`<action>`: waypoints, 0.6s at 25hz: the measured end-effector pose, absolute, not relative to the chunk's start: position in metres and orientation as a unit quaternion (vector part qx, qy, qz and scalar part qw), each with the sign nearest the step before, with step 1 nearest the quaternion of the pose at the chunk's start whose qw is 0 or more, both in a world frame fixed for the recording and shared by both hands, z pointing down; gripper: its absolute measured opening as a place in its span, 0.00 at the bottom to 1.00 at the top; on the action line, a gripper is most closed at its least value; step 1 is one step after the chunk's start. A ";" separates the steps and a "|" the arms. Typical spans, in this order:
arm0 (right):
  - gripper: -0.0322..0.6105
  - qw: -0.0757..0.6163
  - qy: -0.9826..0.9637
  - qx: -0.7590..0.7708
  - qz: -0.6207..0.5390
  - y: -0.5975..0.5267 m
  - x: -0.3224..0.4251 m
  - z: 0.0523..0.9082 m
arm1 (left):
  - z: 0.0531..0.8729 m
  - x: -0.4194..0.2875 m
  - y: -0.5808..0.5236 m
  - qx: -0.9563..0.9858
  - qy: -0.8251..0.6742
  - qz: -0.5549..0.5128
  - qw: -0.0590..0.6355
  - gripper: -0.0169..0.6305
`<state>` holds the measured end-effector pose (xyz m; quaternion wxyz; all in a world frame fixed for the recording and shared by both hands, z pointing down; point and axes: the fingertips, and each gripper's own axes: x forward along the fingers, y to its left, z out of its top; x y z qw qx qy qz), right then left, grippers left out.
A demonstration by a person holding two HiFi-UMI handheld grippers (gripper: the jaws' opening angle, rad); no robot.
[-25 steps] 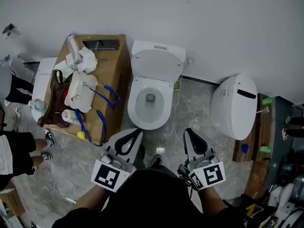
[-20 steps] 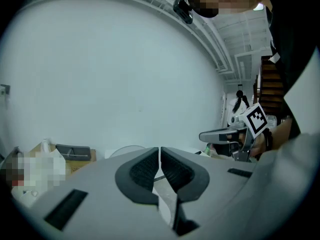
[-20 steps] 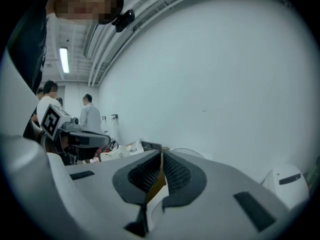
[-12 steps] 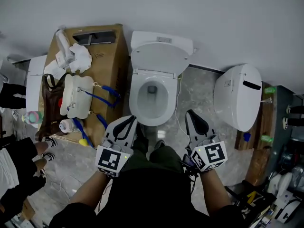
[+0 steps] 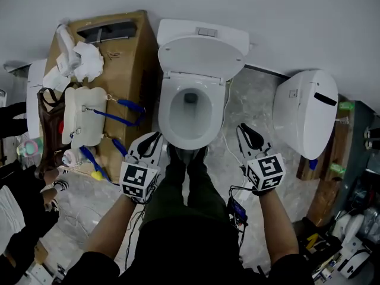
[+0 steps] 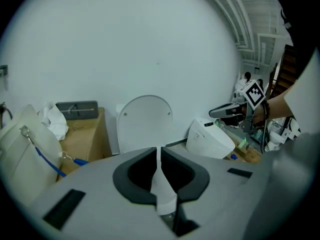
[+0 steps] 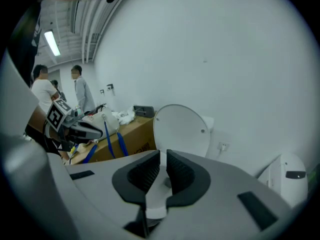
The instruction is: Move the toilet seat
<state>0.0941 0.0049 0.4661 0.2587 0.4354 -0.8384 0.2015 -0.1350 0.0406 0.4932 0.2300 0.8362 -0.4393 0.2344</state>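
left gripper (image 5: 152, 141) and right gripper (image 5: 247, 130), jaws pressed together and empty, flank the toilet bowl's (image 5: 178, 126) front rim, toilet seat (image 5: 202, 58) upright behind the bowl, clear of both.

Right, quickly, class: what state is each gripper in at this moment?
Left gripper: closed, holding nothing.
Right gripper: closed, holding nothing.
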 end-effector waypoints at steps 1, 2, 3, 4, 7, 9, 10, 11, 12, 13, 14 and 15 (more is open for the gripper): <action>0.11 0.267 -0.838 0.429 0.208 0.005 0.097 0.480 | 0.508 -0.135 0.040 0.832 -0.439 0.243 0.237 0.06; 0.11 0.274 -0.837 0.423 0.214 0.006 0.100 0.495 | 0.522 -0.136 0.039 0.827 -0.439 0.252 0.243 0.06; 0.11 0.281 -0.836 0.417 0.220 0.006 0.102 0.509 | 0.537 -0.137 0.038 0.823 -0.439 0.261 0.248 0.06; 0.11 0.286 -0.835 0.412 0.228 0.008 0.103 0.524 | 0.551 -0.139 0.037 0.819 -0.440 0.270 0.251 0.06; 0.11 0.304 -0.830 0.395 0.251 0.015 0.108 0.565 | 0.588 -0.140 0.035 0.806 -0.441 0.293 0.263 0.06; 0.11 0.315 -0.826 0.384 0.268 0.021 0.110 0.592 | 0.609 -0.140 0.035 0.798 -0.439 0.307 0.274 0.06; 0.11 0.318 -0.823 0.379 0.280 0.024 0.110 0.606 | 0.621 -0.140 0.036 0.795 -0.437 0.315 0.280 0.06; 0.12 0.320 -0.819 0.375 0.293 0.028 0.110 0.621 | 0.634 -0.140 0.038 0.791 -0.434 0.324 0.286 0.06; 0.13 0.324 -0.815 0.371 0.306 0.032 0.111 0.636 | 0.647 -0.141 0.040 0.787 -0.432 0.332 0.291 0.06; 0.15 0.328 -0.811 0.365 0.319 0.036 0.111 0.651 | 0.658 -0.141 0.042 0.784 -0.430 0.338 0.295 0.06; 0.18 0.335 -0.807 0.359 0.328 0.040 0.111 0.665 | 0.670 -0.141 0.044 0.781 -0.427 0.342 0.300 0.06; 0.21 0.342 -0.804 0.353 0.336 0.044 0.111 0.678 | 0.681 -0.141 0.046 0.780 -0.423 0.346 0.306 0.06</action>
